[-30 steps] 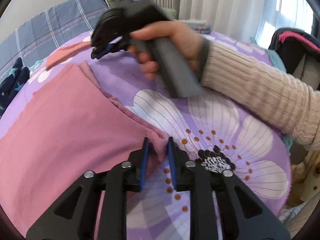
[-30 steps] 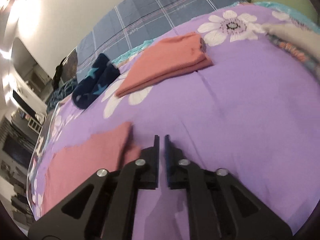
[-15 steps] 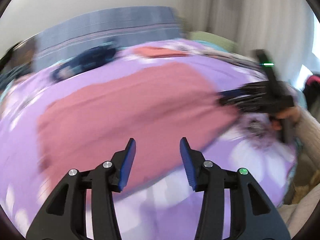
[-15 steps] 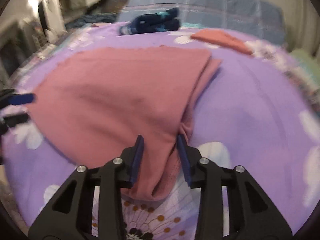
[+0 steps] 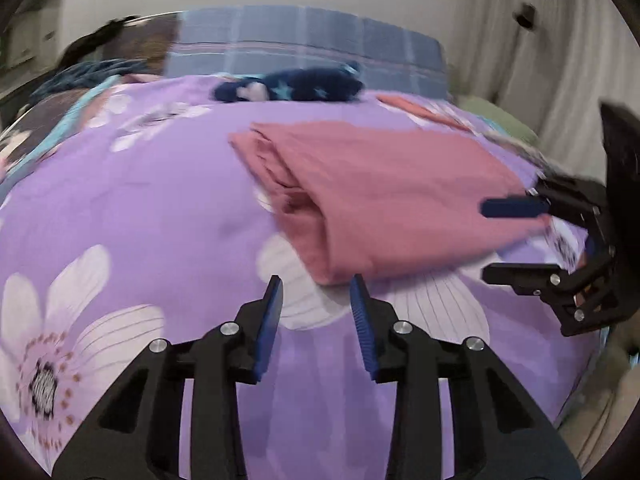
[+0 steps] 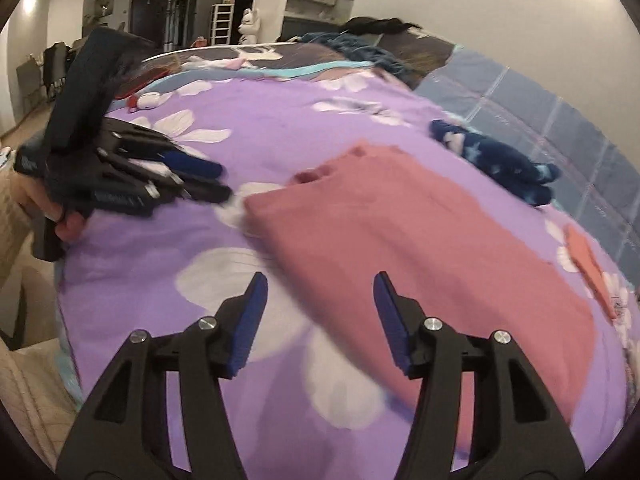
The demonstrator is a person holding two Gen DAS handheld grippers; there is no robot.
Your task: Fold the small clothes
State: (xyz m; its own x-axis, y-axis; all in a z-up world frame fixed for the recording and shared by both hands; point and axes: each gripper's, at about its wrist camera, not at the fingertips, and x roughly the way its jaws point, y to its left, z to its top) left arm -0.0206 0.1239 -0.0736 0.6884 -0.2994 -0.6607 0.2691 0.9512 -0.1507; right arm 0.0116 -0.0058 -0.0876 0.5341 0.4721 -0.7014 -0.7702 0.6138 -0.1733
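A dusty-pink garment [image 5: 384, 196] lies folded over on the purple flowered bedspread [image 5: 132, 200]; it also shows in the right wrist view [image 6: 420, 248]. My left gripper [image 5: 316, 308] is open and empty, just short of the garment's near corner. My right gripper [image 6: 318, 308] is open and empty, over the garment's near edge. In the left wrist view the right gripper [image 5: 504, 240] is open at the garment's right edge. In the right wrist view the left gripper [image 6: 216, 182] hovers left of the garment.
A navy star-patterned garment [image 5: 292, 86] lies at the back, also in the right wrist view [image 6: 500, 164]. A folded orange-pink garment [image 6: 588, 264] lies at the right. A blue plaid cover [image 5: 308, 52] lies beyond. The bed's edge [image 6: 64, 312] drops off at the left.
Both grippers let go of the pink garment and opened. The garment now lies folded over on itself. Both grippers swung round to face it from opposite sides.
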